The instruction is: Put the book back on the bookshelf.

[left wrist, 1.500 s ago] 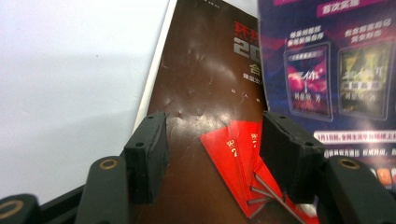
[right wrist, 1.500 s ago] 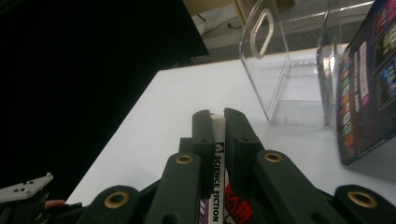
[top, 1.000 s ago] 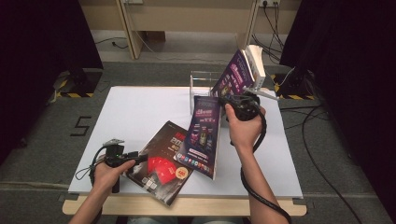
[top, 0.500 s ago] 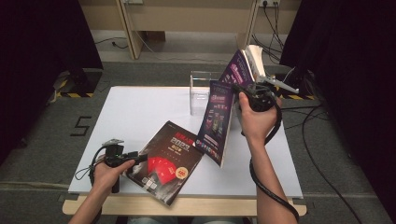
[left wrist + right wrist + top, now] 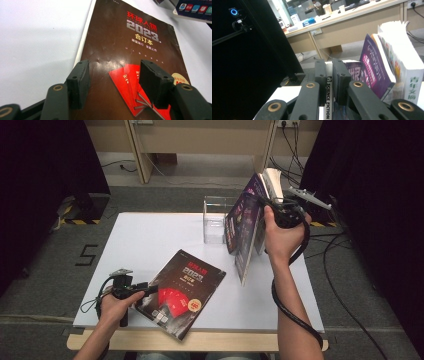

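At about eight o'clock on the white desk, the left hand-held gripper lies low at the near-left corner of a dark brown magazine, its jaws apart with that corner between them, though the pads stand clear of the cover in the left gripper view. The cover reads "2023" in large grey figures under red Chinese characters, with a fan of red cards and a round sticker lower down. The magazine lies flat and tilted near six o'clock. At twelve o'clock a clear plastic stand rises at the far edge of the desk. Just right of it, at about two o'clock, the right hand-held gripper is clamped on the spine of a thin purple magazine, held upright above the desk; in the right gripper view the spine between the pads reads "SCIENCE FICTION". Behind it, a second purple book and a thick white volume lean against the stand, close beside the held one. A black cable trails down from that hand.
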